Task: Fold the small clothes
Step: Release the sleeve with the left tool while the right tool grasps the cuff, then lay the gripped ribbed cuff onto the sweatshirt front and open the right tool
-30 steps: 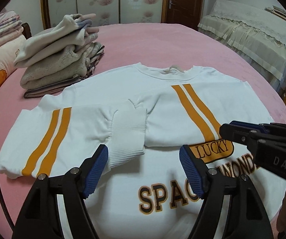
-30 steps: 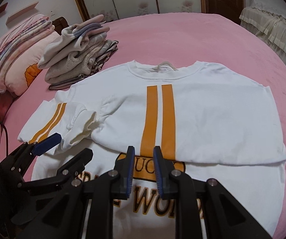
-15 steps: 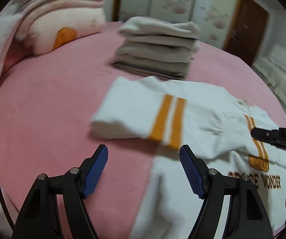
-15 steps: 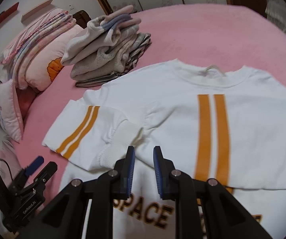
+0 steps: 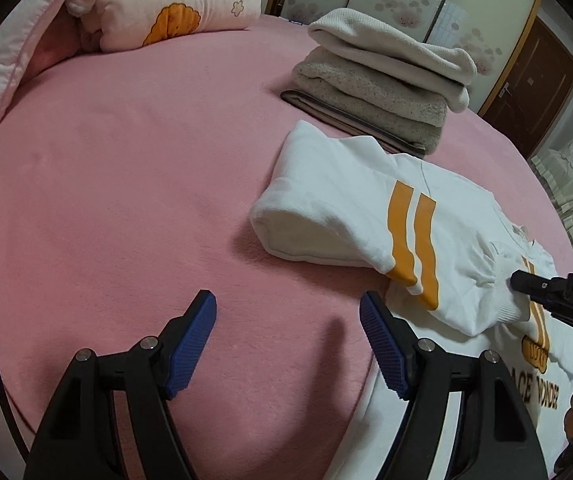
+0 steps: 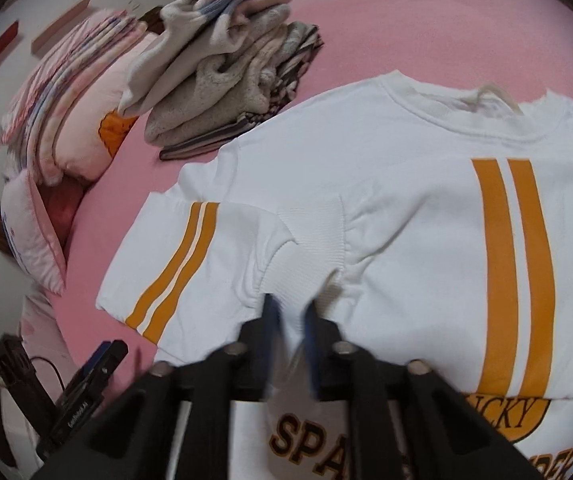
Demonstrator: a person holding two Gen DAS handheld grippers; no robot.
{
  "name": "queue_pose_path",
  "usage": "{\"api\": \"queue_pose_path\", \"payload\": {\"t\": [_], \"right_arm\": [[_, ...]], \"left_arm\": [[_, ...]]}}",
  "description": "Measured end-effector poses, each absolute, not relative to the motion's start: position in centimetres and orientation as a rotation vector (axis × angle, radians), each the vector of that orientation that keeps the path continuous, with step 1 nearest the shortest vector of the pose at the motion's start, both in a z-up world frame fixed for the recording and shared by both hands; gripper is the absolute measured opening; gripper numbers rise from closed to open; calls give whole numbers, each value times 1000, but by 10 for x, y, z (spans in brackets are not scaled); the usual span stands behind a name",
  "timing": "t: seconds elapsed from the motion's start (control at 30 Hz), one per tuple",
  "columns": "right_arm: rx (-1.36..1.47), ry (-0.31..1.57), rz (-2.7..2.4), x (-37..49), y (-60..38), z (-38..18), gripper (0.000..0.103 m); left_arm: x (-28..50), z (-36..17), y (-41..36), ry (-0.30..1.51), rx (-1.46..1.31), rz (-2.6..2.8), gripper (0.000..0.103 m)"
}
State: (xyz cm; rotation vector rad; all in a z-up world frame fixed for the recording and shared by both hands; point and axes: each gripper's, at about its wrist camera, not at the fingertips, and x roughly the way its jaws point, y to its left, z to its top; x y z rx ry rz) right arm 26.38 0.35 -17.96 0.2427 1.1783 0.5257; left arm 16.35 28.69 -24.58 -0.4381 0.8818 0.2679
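Caught the right claw (image 6: 291, 316) closing, its pads drawn near together at the edge of the ribbed cuff (image 6: 306, 248), with white cloth showing in the narrow gap; made out no firm bite through the blur. Found the left claw (image 5: 288, 320) spread wide and empty, poised over the bare pink bed (image 5: 126, 200) just beside the near side edge of the white sweatshirt (image 6: 406, 200)

Saw the sweatshirt lying flat on the bed, print side up, both sleeves folded in across the chest so the orange stripes faced up, neckline on the far side. Noted a stack of folded clothes (image 5: 378, 92) just beyond its shoulder, and pillows (image 5: 174, 12) further off

Judged the step in hand to be a tidying of that folded-in sleeve ahead of the body fold. Would have paid to pinch the cuff alone, not the chest cloth under it, since the two lay touching and a deep bite risked dragging both. Called for a low lift and a straight pull along the sleeve, so that the crease at the shoulder stayed crisp. Seemed wise to bring the empty left claw onto the near side edge to hold the body still
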Motion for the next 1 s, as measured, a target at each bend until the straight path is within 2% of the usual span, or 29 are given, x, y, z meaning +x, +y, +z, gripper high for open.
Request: {"api": "queue_pose_path", "payload": {"t": [0.37, 0.47, 0.73, 1.0], "right_arm": [[128, 822, 639, 264, 40, -20, 9], [96, 766, 633, 272, 44, 6, 9], [75, 702, 564, 284, 23, 31, 8], [98, 689, 433, 299, -53, 24, 7]], "left_arm": [[191, -252, 287, 896, -562, 230, 77], [199, -252, 283, 900, -584, 222, 78], [220, -255, 273, 916, -607, 254, 80], [246, -252, 249, 928, -420, 355, 79]]}}
